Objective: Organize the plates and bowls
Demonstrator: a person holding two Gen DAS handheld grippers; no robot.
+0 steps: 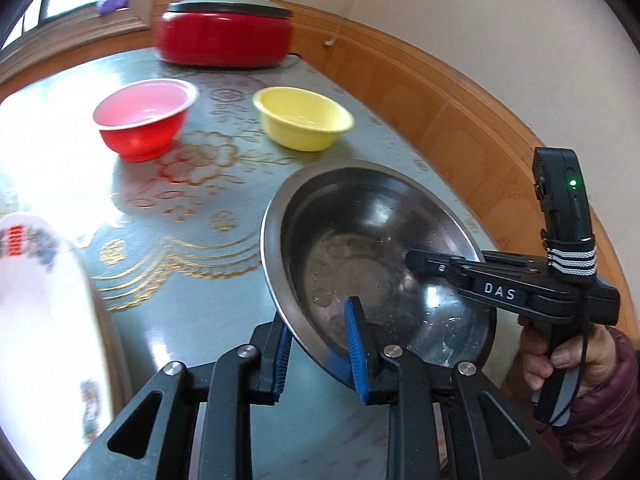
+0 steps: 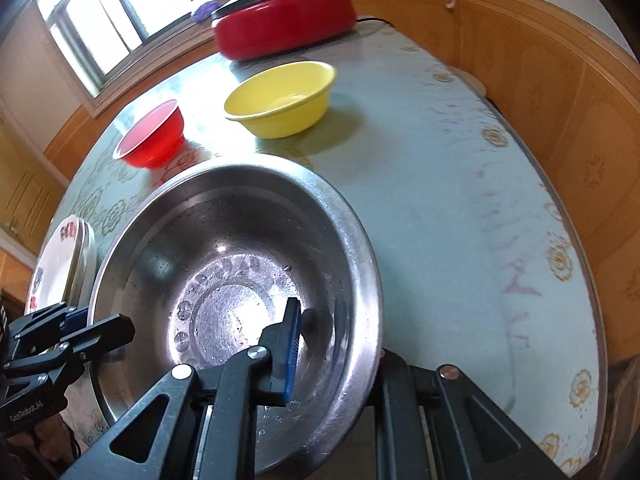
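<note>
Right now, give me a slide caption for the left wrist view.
Both grippers clamp opposite rims of the steel basin; red bowl and yellow bowl wait beyond.

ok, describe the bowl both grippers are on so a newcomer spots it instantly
On the floral-clothed table, nearest the cameras, sits a wide steel bowl, in front of the red bowl and yellow bowl. It is the only metal one, with water drops inside and a gripper clamped on each side of its rim.

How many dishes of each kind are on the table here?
Steel bowl, gripped by both tools (left, right): 1
Plastic bowls, red and yellow: 2
Lidded red pot: 1
Plate stack: count unclear
Total: 4 plus plates
</note>
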